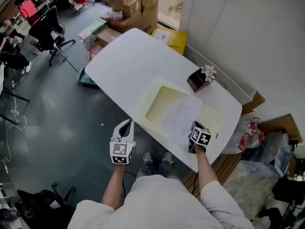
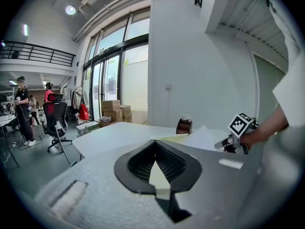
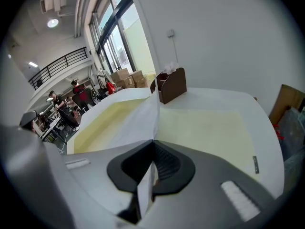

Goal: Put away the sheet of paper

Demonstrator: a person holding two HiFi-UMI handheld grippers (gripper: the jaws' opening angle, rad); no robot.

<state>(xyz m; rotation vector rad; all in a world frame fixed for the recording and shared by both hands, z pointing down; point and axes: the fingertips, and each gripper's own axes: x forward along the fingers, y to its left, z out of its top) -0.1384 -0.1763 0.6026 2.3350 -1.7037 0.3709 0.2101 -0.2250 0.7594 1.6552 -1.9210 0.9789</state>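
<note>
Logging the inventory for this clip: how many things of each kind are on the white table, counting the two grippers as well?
sheet of paper: 1
pale yellow mat: 1
brown holder: 1
grippers: 2, the left gripper and the right gripper
Total: 5

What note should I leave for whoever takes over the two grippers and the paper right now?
Right gripper: fingers shut on the paper's near edge.
Left gripper: shut, empty, off the table's near side.
Paper: near edge raised, rest on the mat.
Done: paper gripped.
To do: put it away; where isn't shown.
</note>
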